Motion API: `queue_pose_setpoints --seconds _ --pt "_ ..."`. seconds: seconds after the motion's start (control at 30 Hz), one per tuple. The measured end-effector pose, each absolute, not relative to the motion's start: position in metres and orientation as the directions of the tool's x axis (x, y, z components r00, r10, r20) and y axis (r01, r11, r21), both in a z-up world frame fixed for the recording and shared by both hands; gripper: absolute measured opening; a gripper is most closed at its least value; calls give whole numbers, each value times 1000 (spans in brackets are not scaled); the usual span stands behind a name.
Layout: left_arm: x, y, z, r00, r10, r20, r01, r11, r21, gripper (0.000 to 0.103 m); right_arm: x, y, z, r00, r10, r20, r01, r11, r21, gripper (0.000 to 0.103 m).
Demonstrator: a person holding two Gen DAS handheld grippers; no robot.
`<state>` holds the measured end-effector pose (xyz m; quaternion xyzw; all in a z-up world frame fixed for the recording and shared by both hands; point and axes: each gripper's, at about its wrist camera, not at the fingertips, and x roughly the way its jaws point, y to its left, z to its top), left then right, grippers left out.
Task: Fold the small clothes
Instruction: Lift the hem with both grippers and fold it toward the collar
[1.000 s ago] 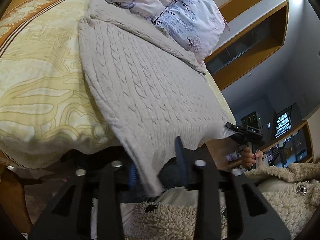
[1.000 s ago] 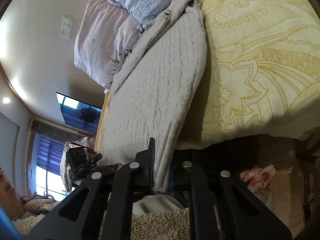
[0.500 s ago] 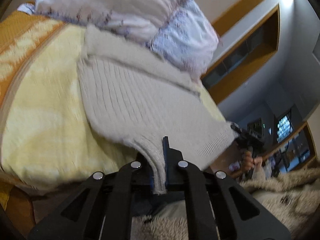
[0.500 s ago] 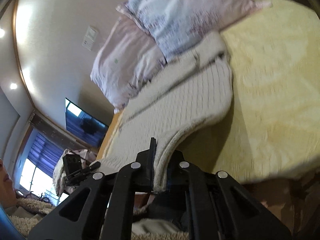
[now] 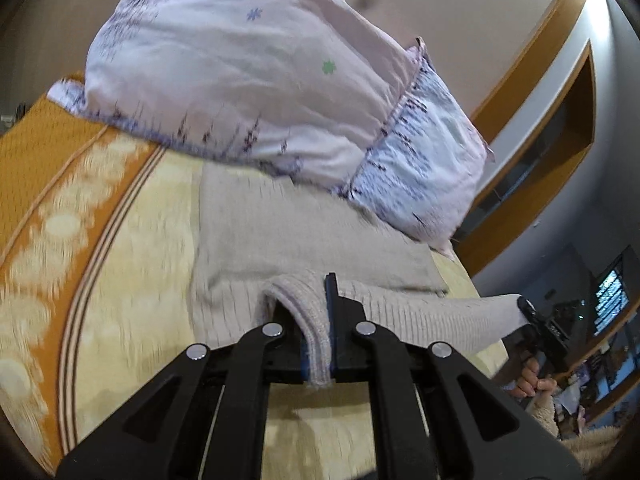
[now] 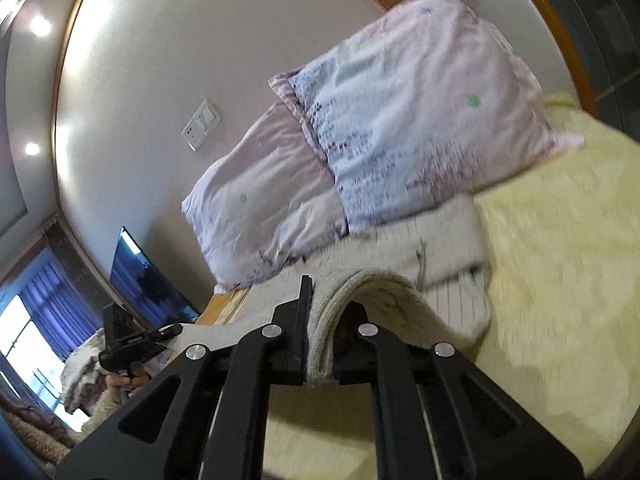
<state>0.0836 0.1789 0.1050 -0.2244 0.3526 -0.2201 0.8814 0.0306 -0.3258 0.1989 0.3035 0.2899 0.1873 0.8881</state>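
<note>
A beige knit sweater (image 5: 280, 236) lies on the yellow bedspread (image 5: 132, 280), its far end against the pillows. My left gripper (image 5: 316, 312) is shut on one corner of the near hem, and the cloth bulges up between its fingers. My right gripper (image 6: 324, 312) is shut on the other hem corner of the sweater (image 6: 444, 248). The hem is stretched taut between them, raised above the bed. The right gripper (image 5: 526, 308) shows at the right of the left wrist view. The left gripper (image 6: 170, 331) shows at the left of the right wrist view.
Two pale floral pillows (image 5: 248, 80) (image 6: 420, 120) lean at the head of the bed, just past the sweater. An orange border (image 5: 48, 184) edges the bedspread. A wall TV (image 6: 148, 280), a wall switch (image 6: 202, 124) and wooden shelving (image 5: 560, 132) lie beyond. A hand (image 5: 534, 380) holds the right gripper.
Both grippers have risen and moved toward the pillows, carrying the hem up from the bed's near edge. The left jaws closed onto the hem. The sweater's lower part now lifts off the bedspread.
</note>
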Motion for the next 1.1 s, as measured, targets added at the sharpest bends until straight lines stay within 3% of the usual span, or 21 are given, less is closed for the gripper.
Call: queue_pose_setpoints --seconds 0.33,0.7,1.0,1.1 --pt "182 164 121 674 -503 -542 184 824 -536 6 113 -325 187 792 415 -448 -59 782 620 7" --pt "264 159 58 595 -494 -634 50 810 -584 6 183 -327 126 699 358 -619 147 775 614 8" --pt "291 164 21 574 -531 -623 -36 744 -668 7 221 -330 92 647 334 -685 248 758 603 8" --pt "294 167 18 567 -545 -618 -70 716 -695 10 231 -328 88 628 347 -696 254 755 605 16"
